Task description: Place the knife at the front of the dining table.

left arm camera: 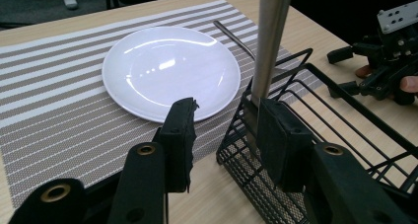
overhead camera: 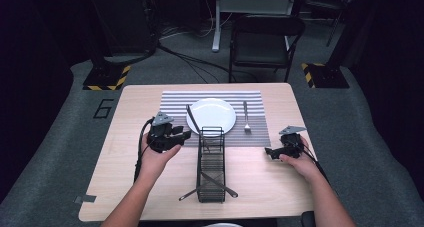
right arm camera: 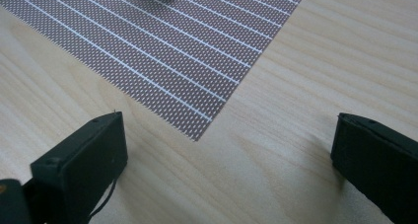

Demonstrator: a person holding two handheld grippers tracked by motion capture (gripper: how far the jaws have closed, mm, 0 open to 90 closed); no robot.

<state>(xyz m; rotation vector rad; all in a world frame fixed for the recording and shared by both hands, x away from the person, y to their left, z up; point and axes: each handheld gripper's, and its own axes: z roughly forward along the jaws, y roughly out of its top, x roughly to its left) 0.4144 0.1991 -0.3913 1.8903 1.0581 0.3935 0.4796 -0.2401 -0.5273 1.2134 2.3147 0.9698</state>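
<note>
A black wire basket [overhead camera: 211,162] lies lengthwise on the table's middle, its mesh [left arm camera: 246,177] just beyond my left gripper. A metal knife [overhead camera: 192,117] rises steeply at the basket's far left corner. Its handle [left arm camera: 270,36] rests against the inner pad of one jaw. My left gripper [overhead camera: 186,135] [left arm camera: 226,115] is open, the gap much wider than the handle. My right gripper [overhead camera: 270,152] [right arm camera: 229,135] is open over bare wood at the placemat's near right corner, with nothing between its jaws. It also appears in the left gripper view [left arm camera: 379,71].
A white plate [overhead camera: 215,114] [left arm camera: 167,71] sits on a striped placemat [overhead camera: 175,99] [right arm camera: 162,51]. A fork [overhead camera: 246,118] [left arm camera: 234,34] lies right of the plate. Two utensil ends [overhead camera: 187,194] stick out of the basket's near end. A chair [overhead camera: 265,37] stands behind the table.
</note>
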